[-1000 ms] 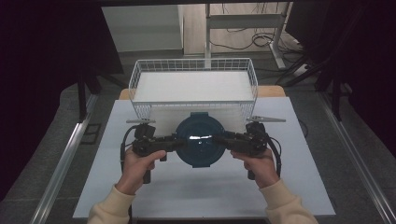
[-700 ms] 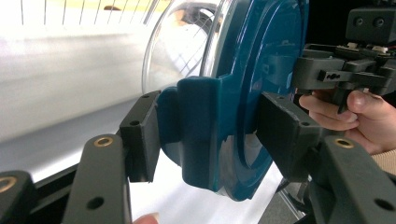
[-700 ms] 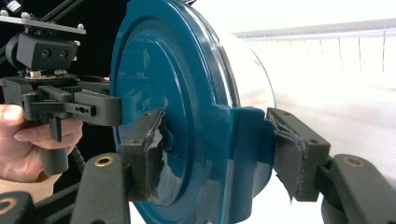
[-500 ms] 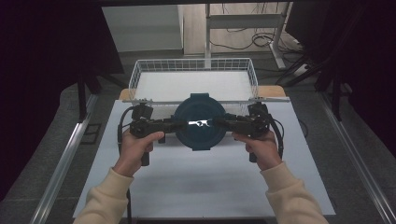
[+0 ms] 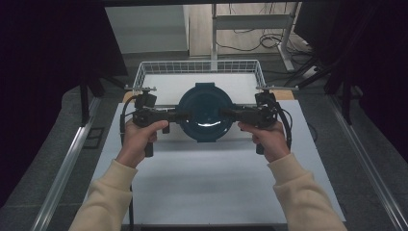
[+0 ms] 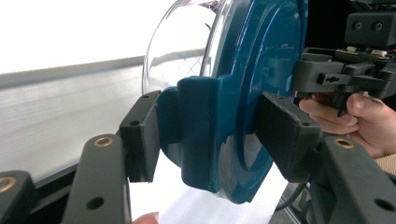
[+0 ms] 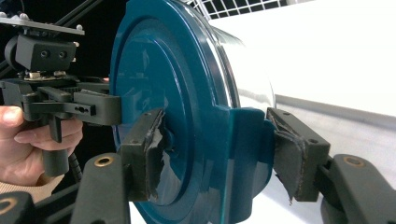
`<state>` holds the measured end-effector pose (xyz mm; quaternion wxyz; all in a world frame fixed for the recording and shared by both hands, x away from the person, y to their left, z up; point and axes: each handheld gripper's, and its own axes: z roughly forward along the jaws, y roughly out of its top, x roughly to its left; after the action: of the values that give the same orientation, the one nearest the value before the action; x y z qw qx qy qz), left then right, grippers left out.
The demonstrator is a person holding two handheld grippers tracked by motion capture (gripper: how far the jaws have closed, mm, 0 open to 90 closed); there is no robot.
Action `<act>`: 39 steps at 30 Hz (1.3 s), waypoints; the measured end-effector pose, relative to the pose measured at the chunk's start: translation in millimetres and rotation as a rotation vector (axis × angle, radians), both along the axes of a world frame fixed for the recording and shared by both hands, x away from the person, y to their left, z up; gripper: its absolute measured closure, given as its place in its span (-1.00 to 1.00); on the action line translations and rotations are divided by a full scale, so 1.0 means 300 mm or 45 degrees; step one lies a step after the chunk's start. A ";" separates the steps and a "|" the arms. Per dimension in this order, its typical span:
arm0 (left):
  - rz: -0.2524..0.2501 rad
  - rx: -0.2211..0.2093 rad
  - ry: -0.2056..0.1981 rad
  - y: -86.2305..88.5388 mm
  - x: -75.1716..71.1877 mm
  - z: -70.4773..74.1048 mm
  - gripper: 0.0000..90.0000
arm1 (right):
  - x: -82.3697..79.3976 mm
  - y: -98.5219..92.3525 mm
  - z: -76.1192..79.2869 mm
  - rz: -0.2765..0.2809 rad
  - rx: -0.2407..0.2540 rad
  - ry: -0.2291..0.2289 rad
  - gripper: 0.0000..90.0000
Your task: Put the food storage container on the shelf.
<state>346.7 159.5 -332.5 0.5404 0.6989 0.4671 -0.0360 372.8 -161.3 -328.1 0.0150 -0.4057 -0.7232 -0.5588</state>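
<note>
Overhead, in the high view, a round dark teal lid is held up between the two grippers, above the near edge of a white wire basket and the far part of the white table top. The left gripper meets the lid's left edge and the right gripper meets its right edge, the two pointing at each other across it. The person's left hand and right hand grip the handles from below, cream sleeves running down to the bottom edge. A square tab sticks out at the top of the lid, and another at the bottom.

Next, in the left gripper view, the lid stands on edge, and the left gripper has its two black pads pinching a teal tab on the rim, one pad on each face. A clear dome (glassy, catching the light) bulges from the lid toward the left. Beyond the lid, the right gripper and the fingers of the right hand show.

Last, in the right gripper view, the right gripper clamps the opposite tab of the lid the same way, its padding frayed and torn. The left gripper and left hand sit behind the lid, and the basket's mesh shows at the top.
</note>
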 end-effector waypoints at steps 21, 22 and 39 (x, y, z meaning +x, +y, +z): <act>-0.002 -0.062 -0.027 0.040 0.144 0.107 -0.06 | 0.140 0.037 0.160 0.010 -0.066 -0.030 -0.12; -0.008 -0.070 -0.021 0.047 0.164 0.109 -0.06 | 0.158 0.045 0.172 0.009 -0.076 -0.031 -0.12; 0.002 -0.070 0.081 0.061 0.329 0.075 -0.07 | 0.333 0.062 0.137 -0.006 -0.073 0.082 -0.13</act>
<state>445.4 177.9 -309.9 0.5442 0.6820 0.4835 -0.0707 472.7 -142.8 -287.1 0.0252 -0.4254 -0.7369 -0.5247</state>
